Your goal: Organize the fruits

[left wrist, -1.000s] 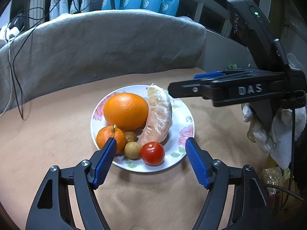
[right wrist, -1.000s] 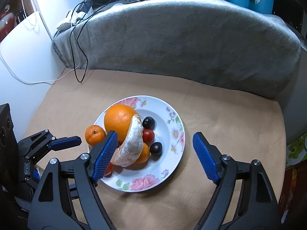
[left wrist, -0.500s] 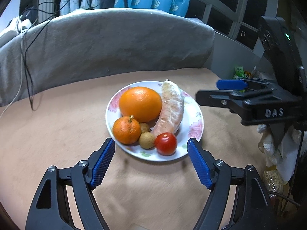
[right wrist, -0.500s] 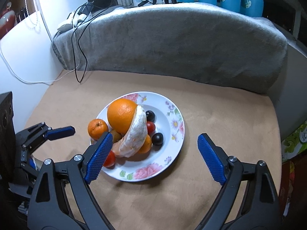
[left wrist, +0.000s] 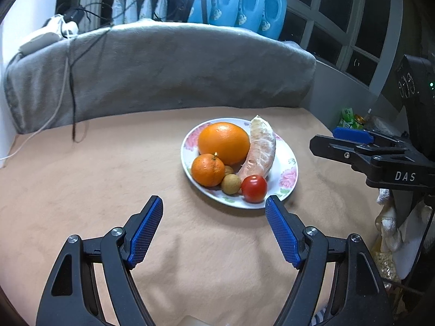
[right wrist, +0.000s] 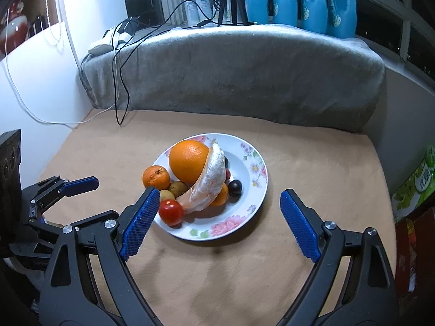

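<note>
A flowered white plate on the tan cloth holds a large orange, a small mandarin, a peeled pomelo wedge, a red tomato, brown longans and dark small fruits. My left gripper is open and empty, just short of the plate's near rim. My right gripper is open and empty above the plate's near side. Each gripper shows in the other's view, the right one and the left one.
A grey blanket-covered backrest rims the far side of the cloth. Cables hang over its left end. Blue detergent bottles stand behind. Snack bags and a box sit off the right edge.
Both grippers have drawn back from the plate and stayed open. The left one has also swung left, so the plate now lies to its right. The fruits have not moved.
</note>
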Demonstrator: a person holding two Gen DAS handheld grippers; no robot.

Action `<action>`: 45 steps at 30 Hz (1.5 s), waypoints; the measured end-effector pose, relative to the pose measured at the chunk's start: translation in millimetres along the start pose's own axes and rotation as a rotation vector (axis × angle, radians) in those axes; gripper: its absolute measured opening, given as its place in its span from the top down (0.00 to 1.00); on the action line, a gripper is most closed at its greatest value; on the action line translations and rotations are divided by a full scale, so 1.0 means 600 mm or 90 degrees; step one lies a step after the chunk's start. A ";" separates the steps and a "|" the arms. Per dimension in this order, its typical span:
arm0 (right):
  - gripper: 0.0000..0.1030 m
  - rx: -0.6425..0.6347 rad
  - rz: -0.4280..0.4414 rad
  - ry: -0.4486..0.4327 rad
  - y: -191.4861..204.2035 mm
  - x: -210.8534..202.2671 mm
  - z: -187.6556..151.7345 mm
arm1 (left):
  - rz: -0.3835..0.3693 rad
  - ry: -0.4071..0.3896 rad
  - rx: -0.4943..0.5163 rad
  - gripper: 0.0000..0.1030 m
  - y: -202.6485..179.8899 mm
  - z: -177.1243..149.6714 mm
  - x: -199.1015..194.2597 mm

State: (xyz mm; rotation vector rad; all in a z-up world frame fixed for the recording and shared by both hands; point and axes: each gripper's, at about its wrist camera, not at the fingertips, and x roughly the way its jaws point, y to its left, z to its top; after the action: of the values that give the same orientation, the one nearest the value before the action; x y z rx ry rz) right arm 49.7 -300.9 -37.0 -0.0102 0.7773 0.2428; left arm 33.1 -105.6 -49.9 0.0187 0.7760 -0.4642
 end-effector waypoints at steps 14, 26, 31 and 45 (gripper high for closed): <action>0.10 0.023 -0.068 -0.065 0.014 -0.066 -0.033 | 0.024 -0.065 0.001 0.24 -0.011 -0.005 -0.066; 0.10 0.025 -0.099 -0.120 0.027 -0.128 -0.056 | 0.053 -0.108 0.005 0.20 -0.029 -0.027 -0.123; 0.00 0.035 -0.104 -0.146 0.026 -0.148 -0.069 | 0.077 -0.118 0.009 0.19 -0.036 -0.035 -0.134; 0.00 0.036 -0.126 -0.184 0.029 -0.181 -0.083 | 0.118 -0.141 0.005 0.13 -0.046 -0.040 -0.153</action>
State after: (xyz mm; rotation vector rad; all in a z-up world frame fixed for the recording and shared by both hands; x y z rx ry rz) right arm -63.4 -311.9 4.4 0.0010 0.4904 0.0316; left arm -51.2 -89.4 -0.8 0.0452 0.5495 -0.2875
